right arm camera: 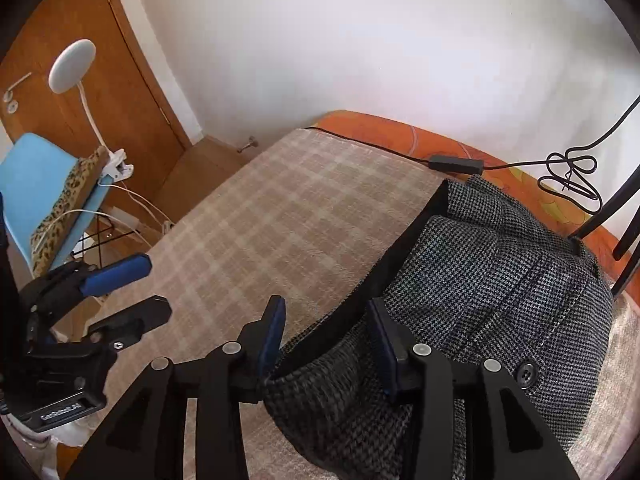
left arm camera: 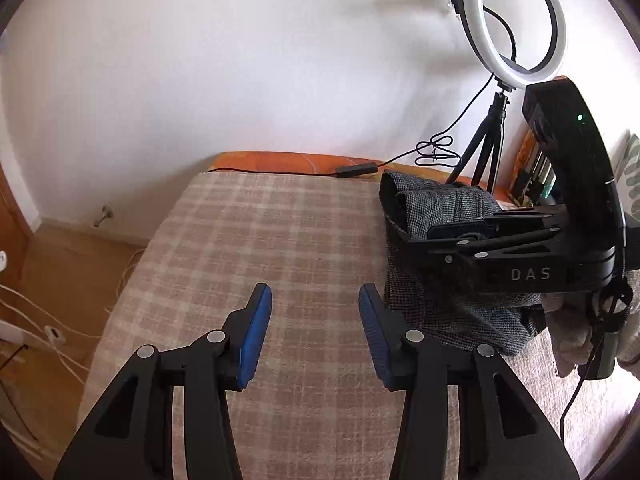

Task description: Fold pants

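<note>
- Pants (right arm camera: 500, 280): grey houndstooth, bunched in a heap on the far right part of the bed, black waistband edge (right arm camera: 400, 256) facing the bare middle. Nothing is laid flat and I see no fold, so my read is the task has barely begun.
- My right gripper (right arm camera: 326, 336): jaws apart, straddling the waistband hem; cloth sits between the pads but isn't pinched.
- My left gripper (left arm camera: 315, 320): spread wide, holding nothing, hovering over the plaid blanket (left arm camera: 260, 240) just left of the heap.
- Left to do, as I judge it: grab the waistband, spread the pants out on the blanket, then make the folds.
- Around: ring light (left arm camera: 520, 24) on its tripod (left arm camera: 486, 148) right behind the heap, its cable and inline switch (right arm camera: 454, 164) along the orange bed edge (right arm camera: 384, 124).
- Tripod legs and cable are the snag risk when I drag cloth.
</note>
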Demonstrator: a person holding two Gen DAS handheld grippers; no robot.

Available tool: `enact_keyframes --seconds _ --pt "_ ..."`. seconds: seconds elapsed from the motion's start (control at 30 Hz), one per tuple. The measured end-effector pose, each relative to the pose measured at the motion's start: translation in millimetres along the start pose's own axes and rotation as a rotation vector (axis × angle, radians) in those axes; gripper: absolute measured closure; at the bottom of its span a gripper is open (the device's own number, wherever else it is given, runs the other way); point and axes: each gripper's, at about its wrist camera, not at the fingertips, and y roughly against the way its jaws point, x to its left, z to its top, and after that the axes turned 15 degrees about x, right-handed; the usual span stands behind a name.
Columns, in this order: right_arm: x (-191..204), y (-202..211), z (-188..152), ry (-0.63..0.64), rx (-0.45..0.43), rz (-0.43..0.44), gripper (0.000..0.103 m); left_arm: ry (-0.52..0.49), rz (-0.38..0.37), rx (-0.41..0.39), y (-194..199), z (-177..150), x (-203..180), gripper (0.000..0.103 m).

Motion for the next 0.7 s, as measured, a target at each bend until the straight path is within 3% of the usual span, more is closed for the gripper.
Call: enact_keyframes --seconds 0.1,0.17,0.3,0.43,0.6,0.7 --pt "-11.7 40.7 -13.2 -0.001 -0.09 0.107 0.04 0.0 -0.049 0.001 -2.0 1.5 -10.5 0.053" --pt "-25.7 67.1 -23.0 -0.015 -0.141 0.154 0.039 -0.01 -0.089 0.004 -4.0 2.8 -20.6 0.052" --pt "-61.0 96.7 -30.8 -0.06 -0.189 0.059 0.039 -0.012 -0.186 0.041 -17.0 6.4 -38.1 0.047" --pt "-100.2 96.9 -24.2 -0.128 -0.188 -0.004 0.044 -0.011 -0.235 0.07 -29.5 9.1 -56.2 0.046" --pt "-107.7 64.6 9.5 -0.013 -0.091 -0.117 0.044 -0.043 -0.218 0.086 -42.0 9.0 -70.8 0.046" --pt "-102.7 38.6 22.4 0.086 -0.032 -0.14 0.044 -0.063 -0.202 0.105 -51.0 6.9 -72.6 0.046"
